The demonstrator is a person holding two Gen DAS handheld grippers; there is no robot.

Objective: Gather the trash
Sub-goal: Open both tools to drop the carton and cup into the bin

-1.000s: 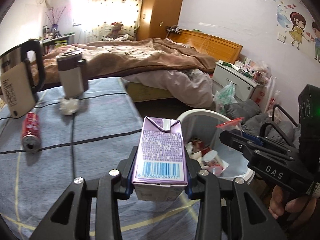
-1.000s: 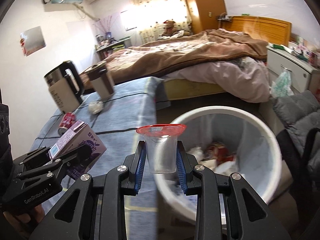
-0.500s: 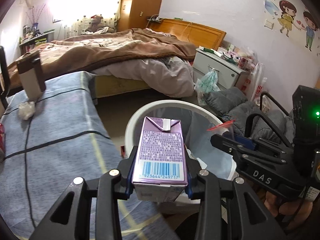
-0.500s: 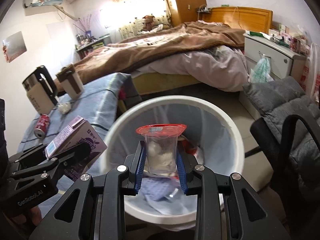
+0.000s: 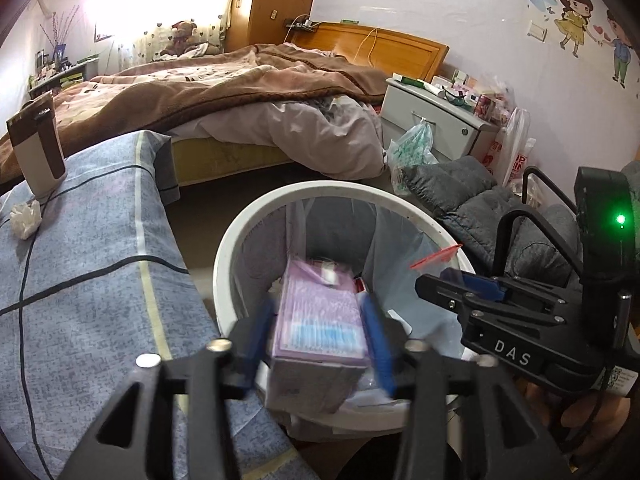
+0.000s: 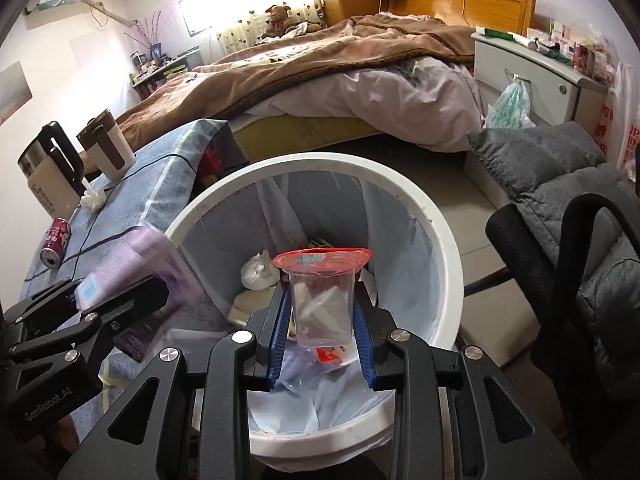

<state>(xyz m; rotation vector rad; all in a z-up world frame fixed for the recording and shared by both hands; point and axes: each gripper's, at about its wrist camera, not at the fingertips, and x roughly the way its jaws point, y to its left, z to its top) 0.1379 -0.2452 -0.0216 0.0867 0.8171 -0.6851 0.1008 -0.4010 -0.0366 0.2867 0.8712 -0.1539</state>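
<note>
My left gripper (image 5: 318,334) has its jaws spread over the white trash bin (image 5: 248,224). The purple milk carton (image 5: 320,316) is blurred between the pads with gaps on both sides, dropping free. It also shows as a purple blur (image 6: 132,264) in the right wrist view. My right gripper (image 6: 322,338) is over the bin (image 6: 440,236), its jaws parted slightly around a clear plastic cup with a red lid (image 6: 322,300), with small gaps at the pads. The bin holds several scraps.
A table with a blue cloth (image 5: 80,280) stands left of the bin, bearing a crumpled tissue (image 5: 25,220), a red can (image 6: 56,240), a kettle (image 6: 48,184) and a brown-white mug (image 5: 38,152). A grey-padded chair (image 6: 568,208) is on the right, a bed (image 5: 240,92) behind.
Both grippers moved from the table side to above the bin. The left jaws opened and the carton is falling. The right jaws loosened around the cup.
</note>
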